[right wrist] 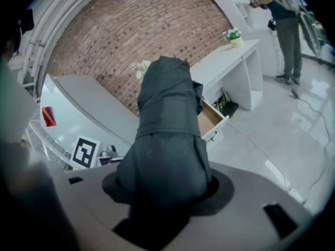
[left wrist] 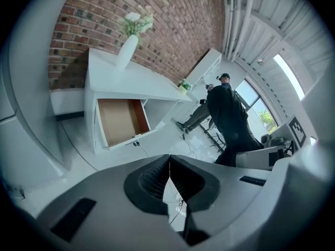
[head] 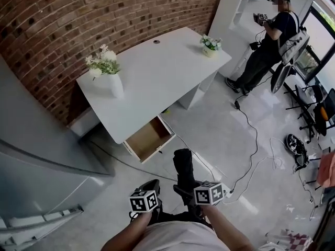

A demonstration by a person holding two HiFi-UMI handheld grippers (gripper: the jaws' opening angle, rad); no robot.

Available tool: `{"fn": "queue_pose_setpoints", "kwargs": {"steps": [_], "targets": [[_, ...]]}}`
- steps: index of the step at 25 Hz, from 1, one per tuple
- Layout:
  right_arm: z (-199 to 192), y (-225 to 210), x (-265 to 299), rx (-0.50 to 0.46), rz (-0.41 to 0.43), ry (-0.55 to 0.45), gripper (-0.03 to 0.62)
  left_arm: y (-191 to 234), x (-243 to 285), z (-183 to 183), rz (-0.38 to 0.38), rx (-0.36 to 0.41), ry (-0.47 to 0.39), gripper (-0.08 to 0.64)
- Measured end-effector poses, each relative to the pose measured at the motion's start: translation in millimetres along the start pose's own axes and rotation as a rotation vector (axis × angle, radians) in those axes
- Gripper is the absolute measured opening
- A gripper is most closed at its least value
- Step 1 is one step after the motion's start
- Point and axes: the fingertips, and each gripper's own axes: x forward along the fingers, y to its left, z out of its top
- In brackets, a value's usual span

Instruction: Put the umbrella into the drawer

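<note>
- Your right gripper (right wrist: 166, 195) is clenched on the umbrella (right wrist: 166, 114). Its jaws stand wide around the thick lower end.
- The umbrella is folded, in a dark matte fabric sleeve. It is soft and creased, bulging at the grip and narrower higher up. It sticks up and forward from the jaws, out over the floor and short of the desk.
- The right gripper view does not show the pads, because the fabric covers them.
- Your left gripper (left wrist: 168, 163) is closed with nothing in it. Its ribbed black pads meet at the tips, and a narrow gap opens below them.
- A marker cube (head: 144, 201) rides on the left gripper and another on the right. Your forearms are cut off at the bottom edge of the head view.
- The floor (head: 220, 135) is glossy and pale, with a thin black cable (head: 254, 140) trailing across it.
- A grey curved panel (head: 31, 156) to the left is smooth. I can't tell what it is.
- The drawer (head: 146, 138) is pulled out from the desk. It has white walls, and only its brown wood-tone bottom shows inside.
- The white desk (head: 157, 72) has a flat matte top.
- A white vase (head: 115, 85) on the near corner holds pale flowers. A small pot (head: 210, 47) with flowers sits on the far corner.
- A red brick wall (head: 78, 14) with a rough texture stands behind the desk.
- A person (head: 272, 41) in dark clothes stands far right, holding another marker cube.
- A dark object (head: 297, 145) lies on the floor at right, too small to identify.
</note>
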Motion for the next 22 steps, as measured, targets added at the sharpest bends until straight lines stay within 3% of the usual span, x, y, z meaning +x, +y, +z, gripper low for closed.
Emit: {"fn": "queue_pose_setpoints", "kwargs": {"steps": [4, 14, 22], "targets": [[20.1, 3.4, 22.7, -0.019, -0.024, 0.029, 0.25, 26.4, 4.0, 17.3, 0.006, -0.039, 0.001, 0.009], [29.7, -0.5, 68.0, -0.008, -0.021, 0.154, 0.25, 45.2, 19.0, 34.4, 0.017, -0.095, -0.024, 0.009], [47.2, -17.2, 81.1, -0.108, -0.023, 0.223, 0.25, 43.2, 21.2, 43.7, 0.058, -0.142, -0.089, 0.009]]}}
